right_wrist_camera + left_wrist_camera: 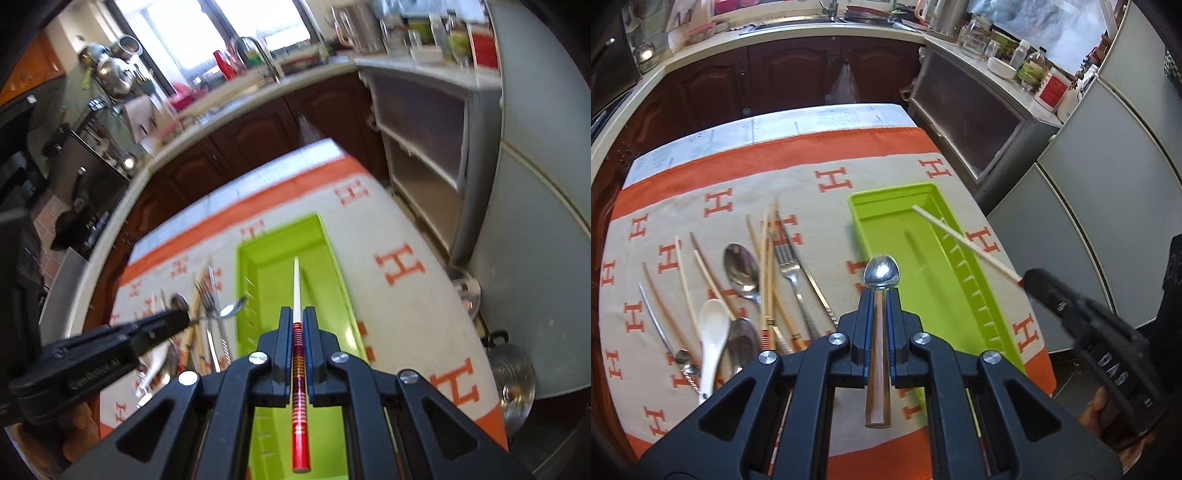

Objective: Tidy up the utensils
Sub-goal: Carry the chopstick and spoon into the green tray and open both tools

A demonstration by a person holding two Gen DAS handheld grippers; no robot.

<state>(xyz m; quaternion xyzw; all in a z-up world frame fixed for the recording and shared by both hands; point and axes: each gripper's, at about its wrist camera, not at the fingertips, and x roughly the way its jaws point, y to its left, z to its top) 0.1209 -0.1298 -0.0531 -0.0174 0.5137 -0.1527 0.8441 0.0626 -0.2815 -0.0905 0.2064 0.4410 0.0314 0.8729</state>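
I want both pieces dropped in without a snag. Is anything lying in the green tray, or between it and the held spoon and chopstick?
Nothing visible: the green tray looks bare inside. The spoon in the left gripper and the chopstick in the right gripper hang clear.

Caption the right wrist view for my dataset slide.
Right hand-held gripper shut on a red-handled chopstick above the green tray.

The tray (882, 221) is lime green; the cloth (798, 184) is beige with orange H letters and an orange border; the held spoon (882, 275) has a silver bowl and brown wooden handle; the held chopstick (296, 288) is cream with a red, gold-banded end; both grippers (879, 295) (297, 314) are black with blue pads; the loose spoon (711, 332) is white; the cabinets (775, 74) are dark brown.
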